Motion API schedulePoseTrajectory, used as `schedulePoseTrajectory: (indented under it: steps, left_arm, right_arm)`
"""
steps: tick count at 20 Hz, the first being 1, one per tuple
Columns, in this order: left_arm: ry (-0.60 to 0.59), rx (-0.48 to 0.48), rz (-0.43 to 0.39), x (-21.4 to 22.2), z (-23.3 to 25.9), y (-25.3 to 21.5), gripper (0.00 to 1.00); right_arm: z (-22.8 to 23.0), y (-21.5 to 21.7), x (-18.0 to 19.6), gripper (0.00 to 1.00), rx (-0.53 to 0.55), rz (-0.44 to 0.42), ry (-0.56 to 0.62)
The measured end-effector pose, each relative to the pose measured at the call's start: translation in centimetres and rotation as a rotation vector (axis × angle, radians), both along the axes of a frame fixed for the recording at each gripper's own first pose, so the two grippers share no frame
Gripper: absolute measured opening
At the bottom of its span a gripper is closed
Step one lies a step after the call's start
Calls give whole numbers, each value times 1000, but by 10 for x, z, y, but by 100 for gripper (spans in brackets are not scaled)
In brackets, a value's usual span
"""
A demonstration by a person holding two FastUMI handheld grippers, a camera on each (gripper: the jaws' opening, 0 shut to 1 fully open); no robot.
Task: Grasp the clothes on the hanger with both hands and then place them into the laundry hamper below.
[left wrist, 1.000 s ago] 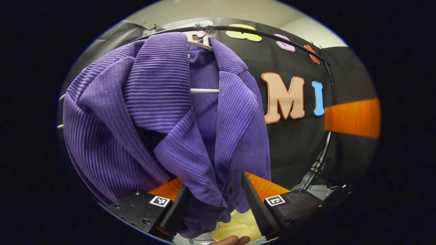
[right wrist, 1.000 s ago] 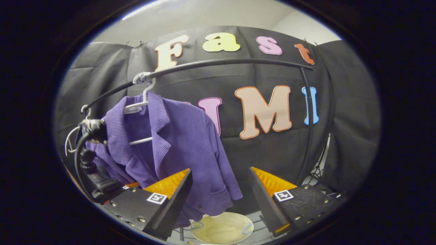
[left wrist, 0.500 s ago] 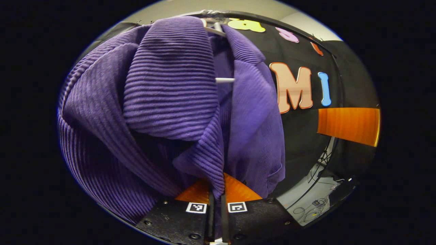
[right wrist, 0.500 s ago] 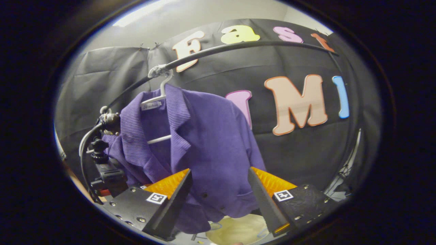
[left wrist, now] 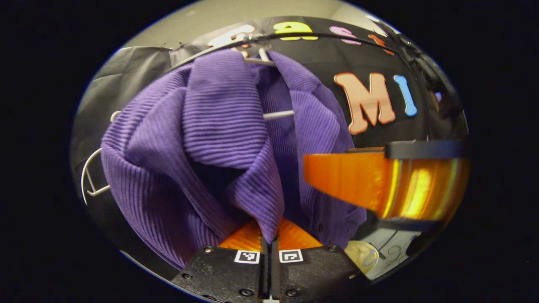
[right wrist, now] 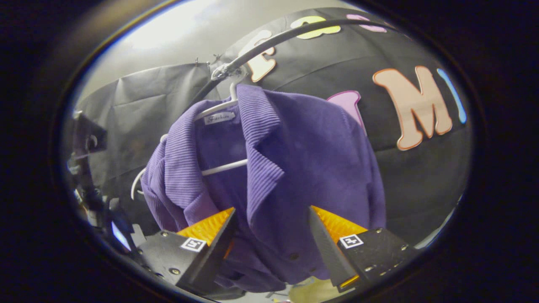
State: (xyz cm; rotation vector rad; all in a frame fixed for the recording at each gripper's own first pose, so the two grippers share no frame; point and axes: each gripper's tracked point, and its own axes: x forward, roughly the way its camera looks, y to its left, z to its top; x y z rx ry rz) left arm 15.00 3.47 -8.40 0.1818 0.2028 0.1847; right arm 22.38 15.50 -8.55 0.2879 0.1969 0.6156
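left gripper (left wrist: 269, 246): your fingers are clamped together on the jacket's front edge, just below the lapel fold. That anchors one side so the cloth can't slip off unevenly.
right gripper (right wrist: 271, 235): yours is spread wide, holding nothing, fingers on either side of the jacket's other front panel. In the left gripper view its finger (left wrist: 366, 179) comes in from the side, level with the jacket's chest. Looks lined up for the second grasp.
jacket (right wrist: 307, 168): purple ribbed, draped on the hanger, collar up against the hook, hem hanging free below your fingers. It's your task item, not yet lifted off.
hanger (right wrist: 221, 168): white, crossbar visible inside the jacket opening, one curved end sticking out past the jacket's shoulder.
rail (right wrist: 269, 44): dark curved bar above the jacket; the hanger hook hangs on it.
hamper (left wrist: 364, 259): pale rim peeks out below the jacket's hem, my guess from the task. Straight drop once both sides are held.
next: close the right one on the panel, then lift the jacket up and off.
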Motion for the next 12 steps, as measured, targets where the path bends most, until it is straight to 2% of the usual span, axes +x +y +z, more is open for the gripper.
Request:
schedulePoseTrajectory:
  steps: [3, 5, 6, 7, 9, 11, 12]
  left_arm:
    - [-45, -4, -44, -19, 12, 3, 2]
    - [-25, -57, -27, -27, 10, 10, 2]
    - [-18, -104, -28, -30, 11, 10, 2]
    - [-18, -162, -37, -33, 14, 8, 3]
    - [-2, -258, -41, -43, 17, 7, 2]
    - [-18, -324, -54, -48, 24, 7, 2]
    - [-31, -324, -50, -50, 27, 9, 1]
  right_arm:
    - [11, 10, 19, 99, 28, 24, -4]
    - [16, 14, 29, 95, 2, 35, -5]
    - [22, 14, 36, 98, 0, 23, -10]
    - [29, 12, 42, 92, 2, 3, -14]
    - [30, -6, 53, 49, -39, -91, -12]
    - [30, -6, 44, 5, -34, -76, 24]
    - [30, -7, 42, 6, -26, -65, 36]
